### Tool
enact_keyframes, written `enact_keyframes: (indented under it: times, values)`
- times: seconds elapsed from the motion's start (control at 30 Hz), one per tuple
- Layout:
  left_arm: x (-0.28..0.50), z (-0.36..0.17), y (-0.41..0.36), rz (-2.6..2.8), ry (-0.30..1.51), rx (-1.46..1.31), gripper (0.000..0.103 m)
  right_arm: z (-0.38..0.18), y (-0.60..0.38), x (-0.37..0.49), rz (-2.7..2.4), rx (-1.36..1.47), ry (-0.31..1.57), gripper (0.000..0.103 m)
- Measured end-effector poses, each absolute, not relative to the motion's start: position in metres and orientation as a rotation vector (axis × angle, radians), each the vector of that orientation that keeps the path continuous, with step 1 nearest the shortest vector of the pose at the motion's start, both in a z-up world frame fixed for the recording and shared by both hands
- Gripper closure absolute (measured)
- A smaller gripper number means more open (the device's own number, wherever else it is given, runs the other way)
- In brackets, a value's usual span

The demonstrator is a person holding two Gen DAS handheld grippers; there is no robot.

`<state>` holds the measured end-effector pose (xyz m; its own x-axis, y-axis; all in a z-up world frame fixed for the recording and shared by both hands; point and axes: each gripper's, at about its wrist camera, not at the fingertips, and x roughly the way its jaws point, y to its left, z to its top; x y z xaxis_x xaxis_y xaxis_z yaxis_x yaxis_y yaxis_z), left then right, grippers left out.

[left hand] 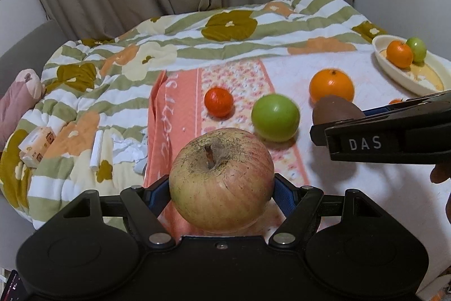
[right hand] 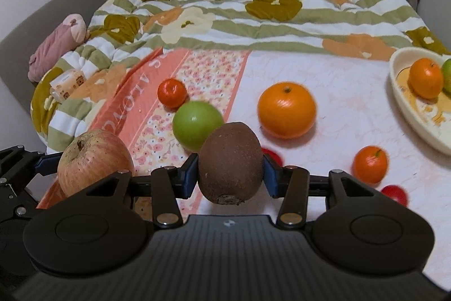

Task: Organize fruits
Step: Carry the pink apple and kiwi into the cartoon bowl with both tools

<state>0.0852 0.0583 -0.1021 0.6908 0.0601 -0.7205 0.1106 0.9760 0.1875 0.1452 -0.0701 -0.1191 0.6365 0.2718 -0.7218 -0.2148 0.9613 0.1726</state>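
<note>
My left gripper [left hand: 221,188] is shut on a red-yellow apple [left hand: 221,178], held above the bed; the apple also shows in the right wrist view [right hand: 93,161]. My right gripper [right hand: 229,171] is shut on a brown kiwi [right hand: 229,161], which shows at the right of the left wrist view [left hand: 332,110]. On the bed sheet lie a green apple [right hand: 197,124], a large orange [right hand: 287,109], a small red-orange tangerine [right hand: 172,92] and another tangerine [right hand: 370,164]. A cream oval dish [right hand: 406,106] at the right holds an orange [right hand: 425,81] and a green fruit [right hand: 446,75].
A striped floral quilt [right hand: 253,19] is bunched along the far and left side of the bed. A tissue pack [left hand: 36,145] and a pink plush toy [right hand: 56,47] lie at the left. Two small red fruits [right hand: 394,193] lie near the right gripper. Curtains hang behind.
</note>
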Motion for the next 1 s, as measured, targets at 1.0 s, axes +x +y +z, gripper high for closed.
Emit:
enact_keyframes:
  times: [1.0]
  values:
    - [0.124,-0.045,-0.157,-0.231,0.708,0.219,0.025,-0.053,-0.34,0.147,0.102,0.126,0.738,0.041]
